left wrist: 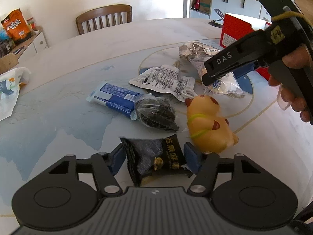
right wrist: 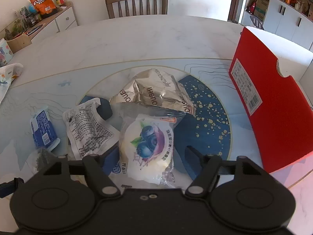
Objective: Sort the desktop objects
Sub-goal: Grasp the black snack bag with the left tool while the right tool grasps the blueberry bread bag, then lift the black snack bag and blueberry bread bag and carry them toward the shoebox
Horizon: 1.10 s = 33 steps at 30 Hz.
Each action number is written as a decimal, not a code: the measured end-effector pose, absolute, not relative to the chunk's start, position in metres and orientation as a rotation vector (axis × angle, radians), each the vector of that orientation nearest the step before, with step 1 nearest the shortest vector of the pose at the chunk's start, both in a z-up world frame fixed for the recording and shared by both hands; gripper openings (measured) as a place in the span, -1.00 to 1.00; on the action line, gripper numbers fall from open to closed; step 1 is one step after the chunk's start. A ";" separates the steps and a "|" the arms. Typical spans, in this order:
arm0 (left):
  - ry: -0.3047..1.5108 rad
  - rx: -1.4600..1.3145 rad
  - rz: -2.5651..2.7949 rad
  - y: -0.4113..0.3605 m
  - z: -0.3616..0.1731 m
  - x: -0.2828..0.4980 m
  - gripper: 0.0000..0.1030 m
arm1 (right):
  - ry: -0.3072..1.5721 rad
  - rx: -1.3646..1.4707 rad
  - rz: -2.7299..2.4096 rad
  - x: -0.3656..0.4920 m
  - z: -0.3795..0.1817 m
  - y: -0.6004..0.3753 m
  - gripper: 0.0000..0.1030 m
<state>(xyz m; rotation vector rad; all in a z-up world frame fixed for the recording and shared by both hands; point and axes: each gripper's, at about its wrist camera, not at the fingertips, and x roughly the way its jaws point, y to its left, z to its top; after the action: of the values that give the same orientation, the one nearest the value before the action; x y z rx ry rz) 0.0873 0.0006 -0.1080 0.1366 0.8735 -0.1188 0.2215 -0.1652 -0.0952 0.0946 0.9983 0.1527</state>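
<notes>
My left gripper [left wrist: 155,156] is shut on a black snack packet [left wrist: 156,156] with gold lettering, just above the table. Beyond it lie a yellow pig toy [left wrist: 207,121], a dark wrapped snack [left wrist: 156,113], a blue packet [left wrist: 115,98] and a white printed packet [left wrist: 164,80]. My right gripper [right wrist: 146,154] straddles a clear-wrapped blueberry pastry [right wrist: 148,145]; its jaws stand either side, touching or near the wrapper. A silver foil bag [right wrist: 156,92] lies behind it. The right gripper also shows in the left wrist view [left wrist: 219,74].
A red open box [right wrist: 270,105] stands at the right of the table. A wooden chair [right wrist: 137,2] is at the far edge. A white cloth bag [left wrist: 9,90] lies at the left. Cabinets with snacks line the walls.
</notes>
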 end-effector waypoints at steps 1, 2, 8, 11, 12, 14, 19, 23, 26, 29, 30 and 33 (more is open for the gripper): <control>0.877 0.134 -0.121 0.001 -0.109 0.088 0.13 | 0.999 0.095 0.157 0.221 -0.095 -0.165 0.28; 0.879 0.132 -0.119 0.001 -0.109 0.088 0.12 | 1.000 0.096 0.162 0.222 -0.095 -0.165 0.23; 0.886 0.096 -0.124 0.005 -0.109 0.090 0.09 | 1.000 0.098 0.167 0.221 -0.093 -0.166 0.07; 0.892 0.061 -0.134 0.009 -0.109 0.091 0.07 | 1.003 0.104 0.169 0.218 -0.091 -0.167 0.03; 0.895 0.046 -0.135 0.011 -0.109 0.091 0.06 | 1.003 0.107 0.170 0.217 -0.090 -0.167 0.02; 0.899 0.022 -0.135 0.014 -0.109 0.092 0.04 | 1.003 0.120 0.148 0.215 -0.088 -0.168 0.01; 0.896 -0.013 -0.136 0.018 -0.105 0.090 0.01 | 0.991 0.120 0.157 0.208 -0.083 -0.171 -0.02; 0.889 -0.032 -0.136 0.020 -0.101 0.087 0.00 | 0.985 0.119 0.160 0.201 -0.079 -0.174 -0.03; 0.882 -0.047 -0.132 0.023 -0.097 0.084 0.00 | 0.983 0.128 0.165 0.194 -0.076 -0.177 -0.04; 0.876 -0.061 -0.129 0.025 -0.093 0.082 0.00 | 0.981 0.130 0.169 0.187 -0.072 -0.177 -0.04; 0.874 -0.065 -0.127 0.025 -0.092 0.081 0.00 | 0.980 0.130 0.171 0.185 -0.071 -0.177 -0.04; 0.866 -0.077 -0.131 0.027 -0.086 0.078 0.00 | 0.977 0.139 0.179 0.178 -0.066 -0.177 -0.04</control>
<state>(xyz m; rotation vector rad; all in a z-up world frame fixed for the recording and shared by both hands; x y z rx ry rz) 0.0778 0.0266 -0.0859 -0.0773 0.8660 -0.1305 0.1780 -0.1774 -0.0662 0.1386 0.9769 0.1791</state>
